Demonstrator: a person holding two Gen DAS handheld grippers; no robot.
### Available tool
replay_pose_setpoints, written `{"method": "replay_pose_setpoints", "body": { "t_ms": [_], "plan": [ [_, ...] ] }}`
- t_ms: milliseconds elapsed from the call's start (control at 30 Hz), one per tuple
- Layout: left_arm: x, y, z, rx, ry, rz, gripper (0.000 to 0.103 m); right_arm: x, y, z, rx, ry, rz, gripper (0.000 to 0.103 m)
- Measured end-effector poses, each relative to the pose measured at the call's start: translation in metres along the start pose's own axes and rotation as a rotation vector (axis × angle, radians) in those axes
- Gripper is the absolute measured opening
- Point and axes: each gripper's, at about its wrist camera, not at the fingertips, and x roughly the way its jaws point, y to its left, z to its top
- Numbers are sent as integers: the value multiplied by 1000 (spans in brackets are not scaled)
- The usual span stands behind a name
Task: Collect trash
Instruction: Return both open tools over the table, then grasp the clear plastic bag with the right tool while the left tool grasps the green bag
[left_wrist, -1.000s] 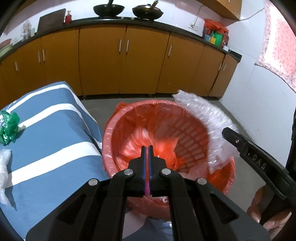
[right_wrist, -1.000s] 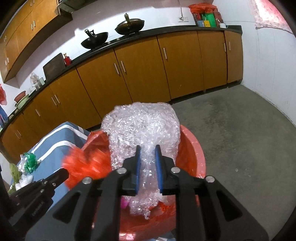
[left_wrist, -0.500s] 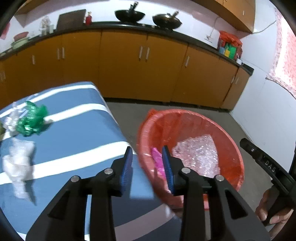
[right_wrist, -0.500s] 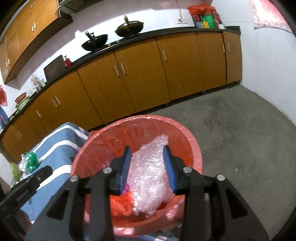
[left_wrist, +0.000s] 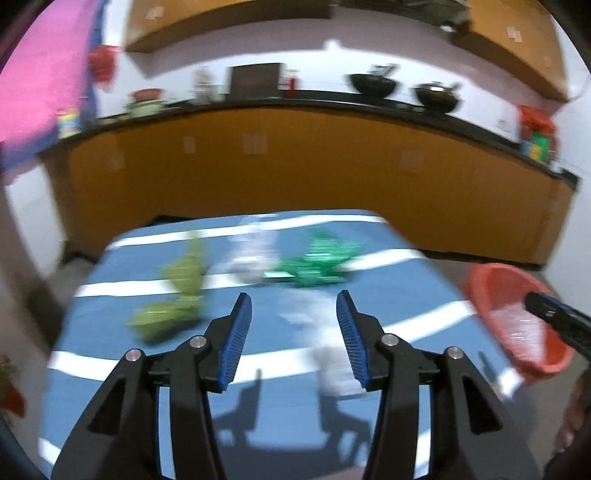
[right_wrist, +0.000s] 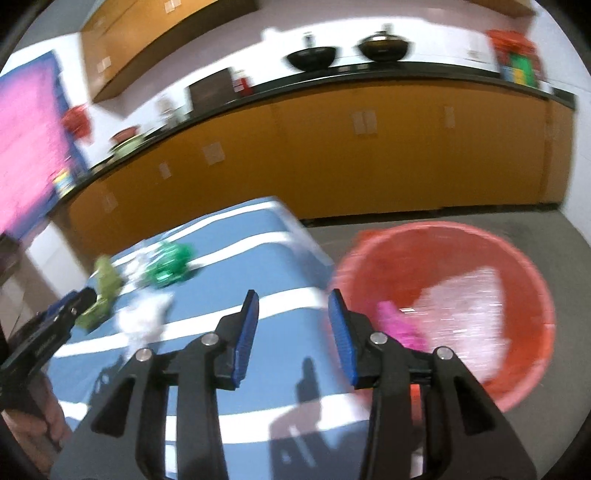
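Crumpled green, olive and white plastic scraps lie on the blue white-striped table. The left gripper and right gripper have just been opening, empty, beside the round red basket holding bubble wrap.

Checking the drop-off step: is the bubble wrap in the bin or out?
In. The bubble wrap lies inside the red bin, beside a pink scrap, clear of both hand-held grippers.

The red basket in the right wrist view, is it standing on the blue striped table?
No, the red basket stands on the grey floor beside the blue striped table.
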Motion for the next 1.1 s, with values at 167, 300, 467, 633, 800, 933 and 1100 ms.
{"method": "replay_pose_setpoints", "body": {
  "t_ms": [167, 300, 467, 633, 800, 933, 1100],
  "plan": [
    [-2, 79, -13, -71, 13, 138, 58, 27, 75, -11, -81, 51, 93, 49],
    [-3, 117, -20, -106, 6, 193, 68, 43, 117, -18, -130, 71, 129, 60],
    [0, 143, -25, -147, 6, 206, 78, 71, 148, -24, -164, 113, 99, 64],
    [7, 151, -21, -151, 1, 186, 86, 91, 157, -30, -175, 148, 53, 64],
    [18, 145, -19, -120, 6, 152, 88, 102, 157, -34, -192, 182, 30, 50],
    [27, 135, -16, -96, 16, 130, 89, 104, 150, -36, -182, 191, 17, 35],
    [37, 122, -15, -68, 29, 112, 89, 99, 138, -37, -170, 169, 4, 23]
  ]
}}
